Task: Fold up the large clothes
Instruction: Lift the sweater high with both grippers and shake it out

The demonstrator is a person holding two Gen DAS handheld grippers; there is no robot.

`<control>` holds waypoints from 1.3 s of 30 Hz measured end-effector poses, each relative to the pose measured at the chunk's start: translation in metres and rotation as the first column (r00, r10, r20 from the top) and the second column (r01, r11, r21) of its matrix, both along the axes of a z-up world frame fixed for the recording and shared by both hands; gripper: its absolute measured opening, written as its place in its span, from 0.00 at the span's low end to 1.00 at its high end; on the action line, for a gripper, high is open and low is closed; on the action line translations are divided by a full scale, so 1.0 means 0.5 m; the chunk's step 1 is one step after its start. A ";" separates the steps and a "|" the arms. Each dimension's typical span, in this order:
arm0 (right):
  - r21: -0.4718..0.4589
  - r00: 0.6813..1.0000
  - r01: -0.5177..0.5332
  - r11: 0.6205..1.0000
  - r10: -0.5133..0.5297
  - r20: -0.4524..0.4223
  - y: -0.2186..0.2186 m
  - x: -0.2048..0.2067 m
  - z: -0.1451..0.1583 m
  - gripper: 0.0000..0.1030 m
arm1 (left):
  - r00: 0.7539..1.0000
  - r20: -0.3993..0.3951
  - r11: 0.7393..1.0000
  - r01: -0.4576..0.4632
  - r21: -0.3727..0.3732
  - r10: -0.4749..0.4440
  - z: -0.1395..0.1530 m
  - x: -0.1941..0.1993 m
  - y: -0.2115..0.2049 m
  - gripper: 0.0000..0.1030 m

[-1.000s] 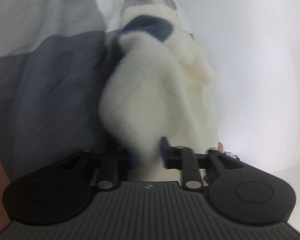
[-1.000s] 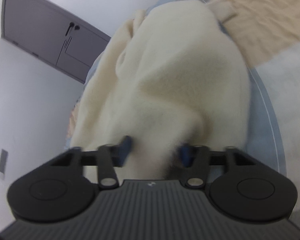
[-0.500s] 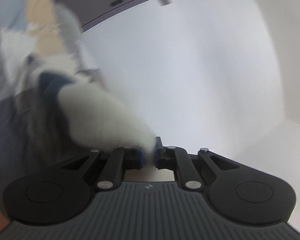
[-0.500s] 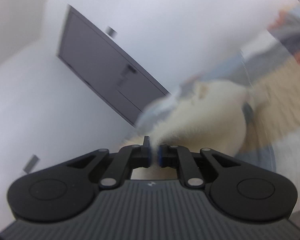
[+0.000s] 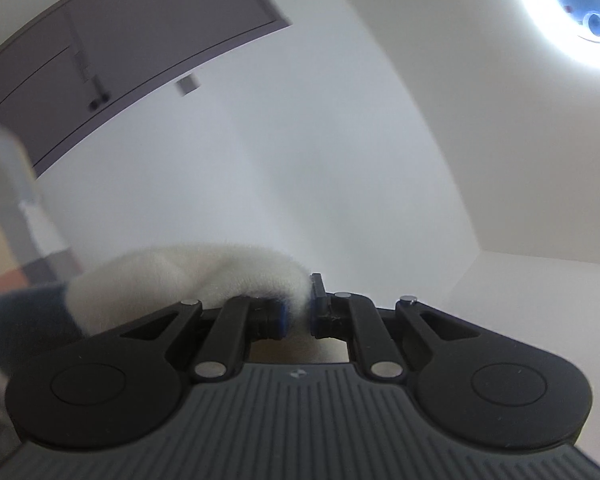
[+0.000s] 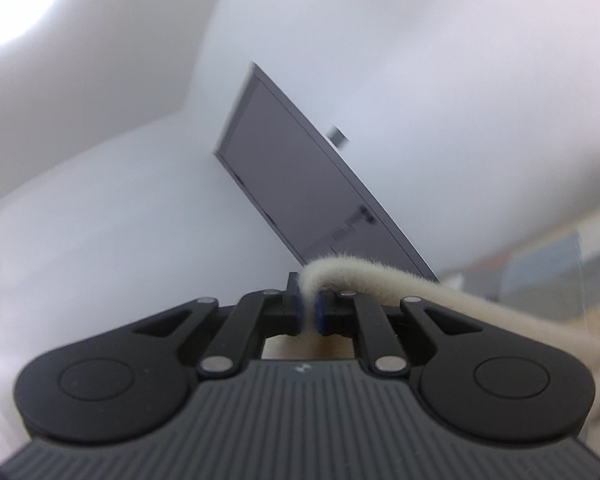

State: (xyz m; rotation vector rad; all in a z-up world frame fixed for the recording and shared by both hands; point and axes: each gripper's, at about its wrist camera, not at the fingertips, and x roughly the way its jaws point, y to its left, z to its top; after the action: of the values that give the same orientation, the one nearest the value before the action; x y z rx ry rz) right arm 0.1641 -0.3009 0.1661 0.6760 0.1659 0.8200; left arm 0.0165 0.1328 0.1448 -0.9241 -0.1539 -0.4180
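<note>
A cream fleece garment (image 5: 188,276) with a dark blue patch at its left hangs from both grippers. My left gripper (image 5: 298,314) is shut on a fold of it, and the cloth trails off to the left and down. My right gripper (image 6: 308,312) is shut on another edge of the cream garment (image 6: 420,296), which runs off to the right and down. Both grippers point slightly upward at the wall, so most of the garment lies below the views and is hidden.
A grey door (image 5: 112,52) and white walls fill the left wrist view; the same grey door (image 6: 308,196) shows in the right. A bright ceiling lamp (image 5: 580,4) is above. A blurred strip of bed (image 6: 540,272) sits at the right edge.
Both grippers rose steeply with the garment and tipped up from the bed toward the wall and ceiling. The right jaws closed on the fleece early in that second.
</note>
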 end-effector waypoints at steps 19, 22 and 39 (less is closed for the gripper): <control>-0.145 0.994 0.097 0.985 -0.102 -0.030 0.109 0.280 0.038 0.10 | 0.978 -0.162 0.975 -0.101 0.198 0.134 0.022 0.258 0.029 0.12; -0.189 0.990 0.107 0.976 -0.122 -0.072 0.148 0.370 -0.045 0.10 | 0.959 -0.230 0.966 -0.112 0.234 0.167 -0.067 0.343 0.056 0.12; -0.491 0.948 0.148 0.859 -0.265 -0.178 0.392 0.803 -0.567 0.10 | 0.777 -0.600 0.959 -0.020 0.283 0.193 -0.577 0.900 0.230 0.12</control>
State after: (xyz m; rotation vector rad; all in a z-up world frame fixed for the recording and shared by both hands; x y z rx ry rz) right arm 0.5654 -0.1049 -0.1175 0.3169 0.4893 0.4562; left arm 0.4663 0.2477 -0.1435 -0.7421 0.4526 -0.0021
